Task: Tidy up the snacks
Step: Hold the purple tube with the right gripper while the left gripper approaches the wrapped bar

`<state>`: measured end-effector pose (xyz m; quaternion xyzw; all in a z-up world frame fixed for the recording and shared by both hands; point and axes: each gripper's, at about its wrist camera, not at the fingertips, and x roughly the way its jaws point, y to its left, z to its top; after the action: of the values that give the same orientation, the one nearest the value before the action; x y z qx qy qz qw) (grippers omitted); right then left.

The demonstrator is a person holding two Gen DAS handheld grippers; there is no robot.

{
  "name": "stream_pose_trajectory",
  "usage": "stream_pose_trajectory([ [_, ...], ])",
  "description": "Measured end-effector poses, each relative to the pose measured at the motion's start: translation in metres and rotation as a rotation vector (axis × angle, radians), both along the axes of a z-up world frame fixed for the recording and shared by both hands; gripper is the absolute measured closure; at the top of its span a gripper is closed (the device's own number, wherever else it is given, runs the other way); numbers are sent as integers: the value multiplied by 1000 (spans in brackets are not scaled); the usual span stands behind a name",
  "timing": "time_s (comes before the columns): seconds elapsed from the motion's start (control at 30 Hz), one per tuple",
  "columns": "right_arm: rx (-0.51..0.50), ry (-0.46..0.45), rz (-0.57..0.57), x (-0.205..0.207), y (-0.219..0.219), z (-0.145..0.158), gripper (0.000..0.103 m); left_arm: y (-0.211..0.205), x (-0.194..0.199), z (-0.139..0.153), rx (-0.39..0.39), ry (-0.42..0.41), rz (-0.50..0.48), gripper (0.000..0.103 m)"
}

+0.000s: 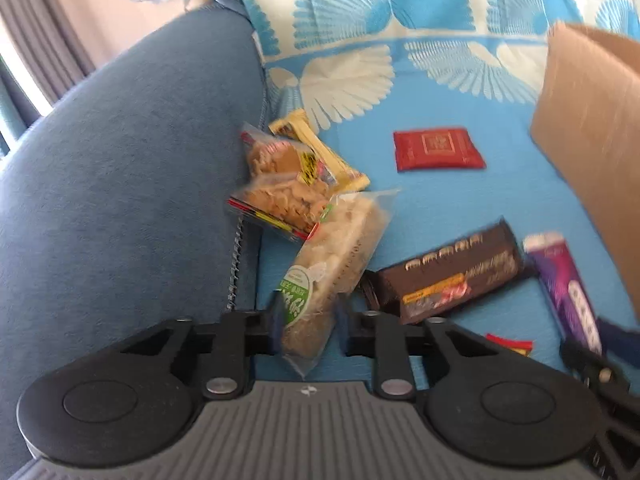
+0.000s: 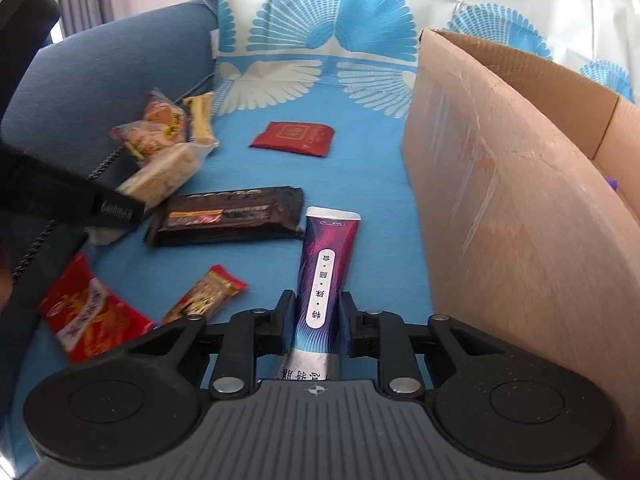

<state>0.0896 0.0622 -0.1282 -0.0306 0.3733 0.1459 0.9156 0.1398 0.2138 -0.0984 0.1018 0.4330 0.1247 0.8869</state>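
Both pairs of tongs are down among the snacks scattered on a sofa seat covered in a blue cloth (image 2: 360, 184) with white fan shapes. The left tongs (image 1: 306, 322) have closed in narrow on a clear packet with a green label (image 1: 320, 280), their pads pressed to its sides near its lower end; the packet lies lengthways away from them, its far end leaning into a small heap of biscuit packets (image 1: 280, 184) and a yellow bar (image 1: 320, 152) piled against the sofa's blue armrest (image 1: 120, 180). The right tongs (image 2: 316, 320) are likewise drawn in and gripping a purple pouch (image 2: 326, 268) with a white label strip, which points straight ahead of them. Just left of the pouch lies a dark brown chocolate bar (image 2: 228, 216), and farther back, alone on the cloth, a flat red sachet (image 2: 294, 138). Nearer the right tongs on their left sit a red packet (image 2: 88, 312) and a small red-and-gold bar (image 2: 204, 296). An open cardboard box (image 2: 500, 184) stands close on the right of the pouch, its near wall tall; something purple (image 2: 612, 182) peeks out inside it, though I cannot tell what.
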Motion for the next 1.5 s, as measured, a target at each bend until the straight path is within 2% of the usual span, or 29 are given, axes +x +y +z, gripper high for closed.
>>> stream_pose_trajectory([
  [0.03, 1, -1, 11, -4, -1, 2, 80, 1, -3, 4, -15, -12, 5, 99],
  [0.1, 17, -6, 35, -11, -3, 8, 80, 3, -12, 10, -55, -25, 13, 103],
  [0.23, 33, -22, 102, -32, -7, 22, 80, 6, -26, 13, -103, -1, 27, 103],
  [0.37, 47, 0, 152, -56, -19, 37, 80, 14, -45, 23, -180, -31, 29, 103],
  [0.5, 39, 5, 179, -78, -31, 47, 80, 10, -60, 28, -170, -39, 13, 100],
  [0.57, 50, 36, 168, -81, -37, 44, 80, 7, -60, 27, -147, -37, 1, 93],
  [0.63, 53, 60, 163, -81, -38, 39, 80, 4, -58, 25, -127, -32, -5, 92],
  [0.7, 42, 62, 164, -81, -36, 33, 80, 2, -53, 22, -112, -33, -5, 79],
  [0.73, 40, 64, 168, -80, -35, 30, 80, 1, -50, 21, -98, -34, -6, 70],
  [0.77, 43, 70, 171, -79, -34, 28, 80, -2, -47, 19, -85, -35, -14, 66],
  [0.8, 46, 75, 172, -77, -34, 25, 80, -5, -43, 16, -58, -35, -22, 63],
  [0.87, 41, 84, 174, -74, -32, 21, 78, -15, -34, 9, 20, -25, -49, 50],
  [0.97, 28, 104, 186, -70, -27, 15, 75, -28, -22, -6, 146, 14, -80, 42],
  [1.03, 26, 114, 184, -68, -27, 13, 73, -31, -14, -15, 206, 43, -77, 42],
  [1.13, 3, 121, 194, -67, -23, 9, 70, -29, -5, -23, 240, 69, -60, 43],
  [1.2, -7, 118, 200, -67, -22, 8, 70, -28, 0, -27, 253, 79, -46, 48],
  [1.23, -8, 116, 202, -67, -21, 7, 70, -27, 1, -28, 257, 81, -37, 55],
  [1.27, -9, 115, 204, -67, -21, 7, 70, -26, 2, -29, 254, 88, -30, 62],
  [1.4, -16, 108, 214, -68, -21, 7, 71, -20, 1, -26, 221, 77, -15, 65],
  [1.5, -19, 101, 223, -68, -21, 7, 75, -18, -5, -15, 177, 35, -6, 66],
])
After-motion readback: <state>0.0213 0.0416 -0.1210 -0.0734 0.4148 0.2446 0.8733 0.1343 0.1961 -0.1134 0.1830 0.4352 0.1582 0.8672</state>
